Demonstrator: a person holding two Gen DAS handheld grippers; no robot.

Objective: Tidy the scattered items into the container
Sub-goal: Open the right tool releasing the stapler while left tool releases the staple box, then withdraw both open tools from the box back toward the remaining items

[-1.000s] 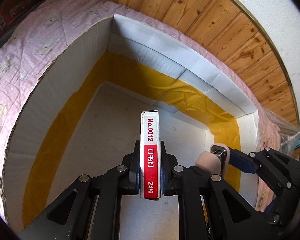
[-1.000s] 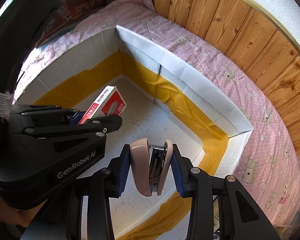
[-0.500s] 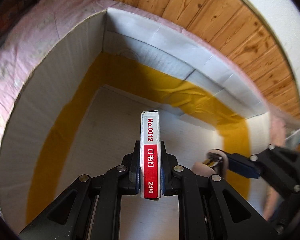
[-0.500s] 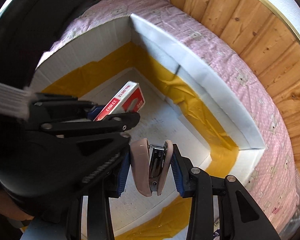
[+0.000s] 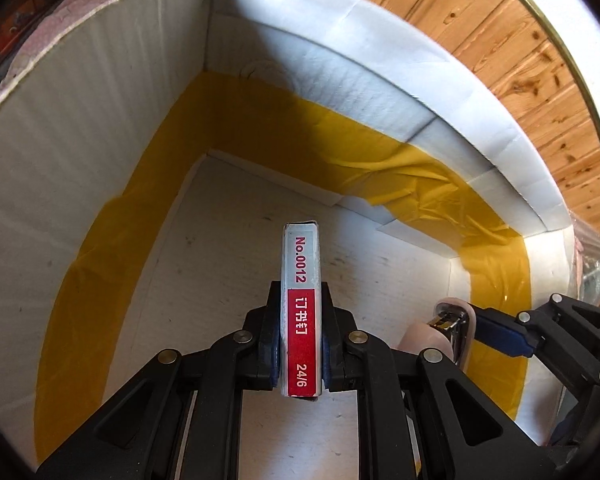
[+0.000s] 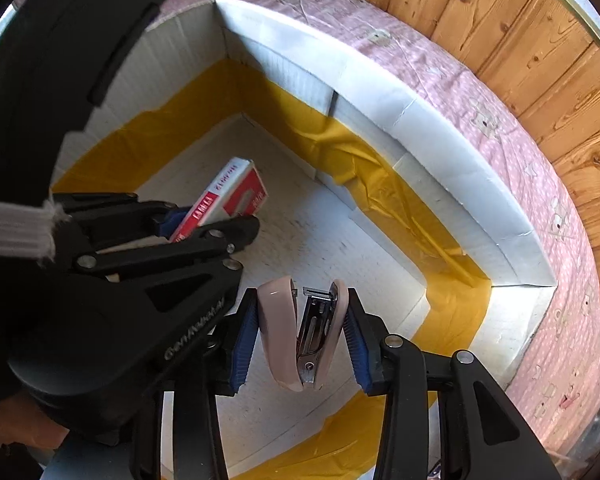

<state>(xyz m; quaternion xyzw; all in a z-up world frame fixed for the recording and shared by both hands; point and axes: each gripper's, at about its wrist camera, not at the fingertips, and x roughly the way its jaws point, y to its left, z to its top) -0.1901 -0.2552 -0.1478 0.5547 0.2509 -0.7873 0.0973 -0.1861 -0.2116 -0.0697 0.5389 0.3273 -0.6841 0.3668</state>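
Note:
A white cardboard box (image 5: 80,120) with a yellow tape band around its inner walls fills both views, seen from above. My left gripper (image 5: 300,320) is shut on a red and white staple box (image 5: 300,300), held edge-up above the box floor. The right wrist view shows it too, staple box (image 6: 228,196) in the left gripper (image 6: 204,228). My right gripper (image 6: 300,332) has a pink stapler (image 6: 274,328) between its blue pads. The jaws are opening, the stapler's arms spread with them, and both pads still touch it. The stapler (image 5: 424,334) hangs low in the box's right corner.
The box sits on a pink patterned bedspread (image 6: 500,100) against a wooden plank wall (image 5: 480,20). A person's ribbed sleeve (image 6: 12,224) and the left gripper's black body fill the left of the right wrist view. Clear plastic wrap (image 5: 596,248) lies beyond the right wall.
Both grippers have sunk deeper into the white box, the walls now rising around them. The right jaws have widened a little and the stapler's arms have spread apart.

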